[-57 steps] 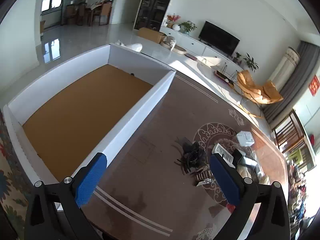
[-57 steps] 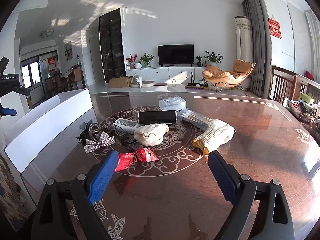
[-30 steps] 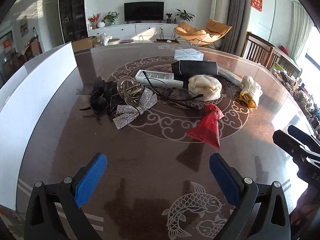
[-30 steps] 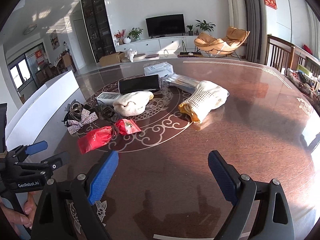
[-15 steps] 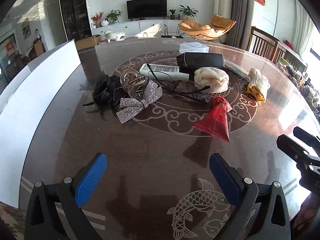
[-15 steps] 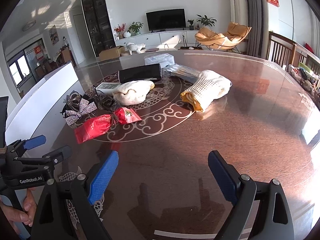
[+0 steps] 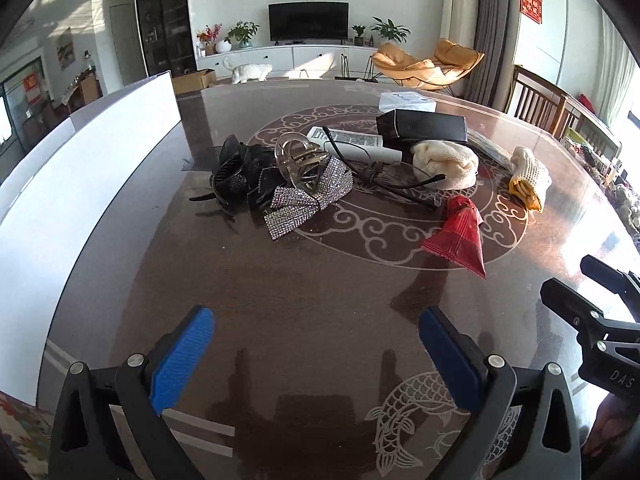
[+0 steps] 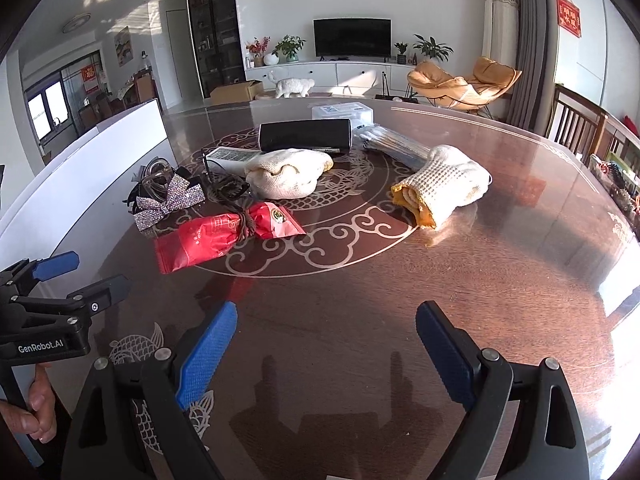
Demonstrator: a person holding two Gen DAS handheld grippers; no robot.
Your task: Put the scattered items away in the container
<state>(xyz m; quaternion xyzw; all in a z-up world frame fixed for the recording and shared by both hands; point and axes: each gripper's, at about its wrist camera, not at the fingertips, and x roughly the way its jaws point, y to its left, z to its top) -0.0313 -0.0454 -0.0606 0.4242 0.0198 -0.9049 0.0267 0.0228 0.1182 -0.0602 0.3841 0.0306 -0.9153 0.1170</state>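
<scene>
Blue-padded jaws stood wide apart and empty on the left gripper [image 7: 314,344] and right gripper [image 8: 324,340]; the red packet [image 7: 458,236] lay at one o'clock, the white container [image 7: 72,196] at nine.

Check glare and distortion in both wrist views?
Left wrist: sun glare washes out the table at its right edge; white container wall bows from fisheye. Right wrist: glare patch at the table's far right, gripper shadows on the near tabletop, dark vignette in the corners.
</scene>
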